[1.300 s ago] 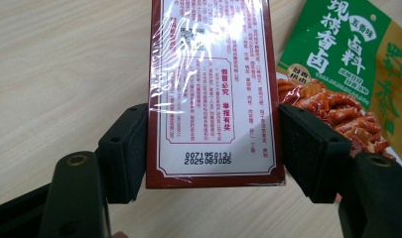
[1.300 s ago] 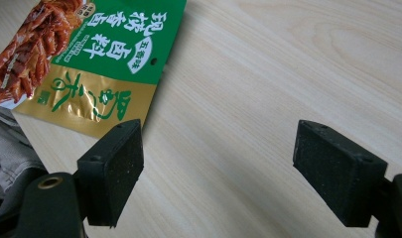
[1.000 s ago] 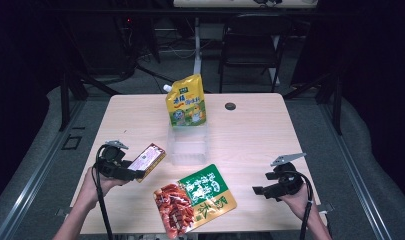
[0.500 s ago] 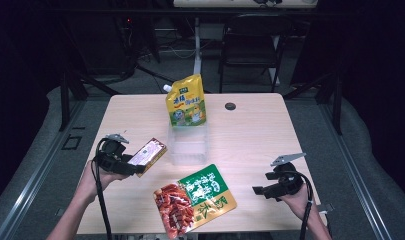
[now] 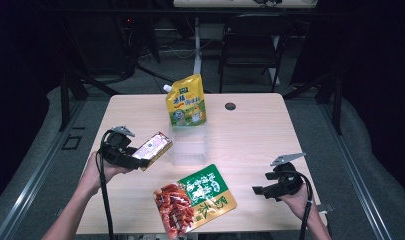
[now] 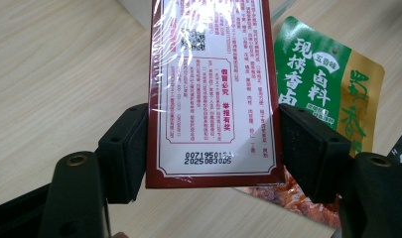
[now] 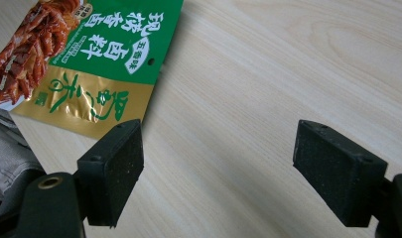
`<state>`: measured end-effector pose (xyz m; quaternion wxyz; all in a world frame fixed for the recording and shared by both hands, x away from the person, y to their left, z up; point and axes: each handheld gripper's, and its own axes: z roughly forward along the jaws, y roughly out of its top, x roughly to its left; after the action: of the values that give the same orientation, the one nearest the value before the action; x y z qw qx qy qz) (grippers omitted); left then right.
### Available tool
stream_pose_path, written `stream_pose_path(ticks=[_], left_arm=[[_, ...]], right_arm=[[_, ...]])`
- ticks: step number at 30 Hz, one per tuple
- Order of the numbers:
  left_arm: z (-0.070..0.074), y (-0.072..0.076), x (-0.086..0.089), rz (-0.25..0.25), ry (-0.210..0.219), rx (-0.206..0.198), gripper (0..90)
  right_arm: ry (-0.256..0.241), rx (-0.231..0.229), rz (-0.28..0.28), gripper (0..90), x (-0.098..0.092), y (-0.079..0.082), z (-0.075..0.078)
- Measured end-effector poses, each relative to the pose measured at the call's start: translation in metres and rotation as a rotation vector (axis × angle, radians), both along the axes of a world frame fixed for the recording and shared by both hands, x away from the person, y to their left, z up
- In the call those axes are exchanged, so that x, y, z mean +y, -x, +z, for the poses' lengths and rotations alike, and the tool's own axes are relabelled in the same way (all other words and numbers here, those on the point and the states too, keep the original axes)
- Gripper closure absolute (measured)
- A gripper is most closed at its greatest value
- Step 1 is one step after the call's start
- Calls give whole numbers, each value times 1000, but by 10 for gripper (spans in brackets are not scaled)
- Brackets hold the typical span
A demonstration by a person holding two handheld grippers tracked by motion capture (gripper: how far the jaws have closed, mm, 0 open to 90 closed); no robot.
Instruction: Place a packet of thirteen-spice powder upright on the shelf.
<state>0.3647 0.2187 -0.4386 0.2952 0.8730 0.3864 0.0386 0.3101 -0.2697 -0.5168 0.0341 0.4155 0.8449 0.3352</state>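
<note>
My left gripper has its fingers pressed against the two long edges of a flat rectangular packet with a dark red border and a white printed panel under clear wrap. In the left gripper view the packet runs straight up between the black pads, its bottom edge sitting just below them, with a code printed near that end. In the high view I see the red-bordered packet held off the pale wooden desk at its left side, angled toward a clear plastic box that stands near the middle of the desk. The packet's far end is just beside that box; I cannot tell whether they touch.

Behind the box, a yellow stand-up pouch with a white spout stands upright. Nearer to me, a green, gold and red snack bag with Chinese lettering lies flat at the front edge of the desk, between my two hands.

My right gripper is at the front right, low over bare wood, its fingers spread wide with nothing between them. In the right gripper view the snack bag's gold corner lies just beyond the left pad, apart from it. A small dark round disc sits on the far side of the desk.
</note>
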Motion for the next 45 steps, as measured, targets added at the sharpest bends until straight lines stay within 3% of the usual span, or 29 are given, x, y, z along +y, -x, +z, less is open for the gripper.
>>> stream_pose_path(ticks=[7, 19, 31, 45], left_arm=[[8, -6, -13, -42, -10, -5, 326], [15, -20, -36, -96, -70, -2, 326], [17, -35, -56, -141, -127, 63, 326], [10, -44, -74, -161, -141, 136, 324]], right_arm=[[-1, 0, 0, 192, 0, 0, 0], [-10, 2, 5, 193, 2, -1, 0], [3, 2, 6, 193, 2, -1, 0], [-8, -2, 9, 193, 4, -1, 0]])
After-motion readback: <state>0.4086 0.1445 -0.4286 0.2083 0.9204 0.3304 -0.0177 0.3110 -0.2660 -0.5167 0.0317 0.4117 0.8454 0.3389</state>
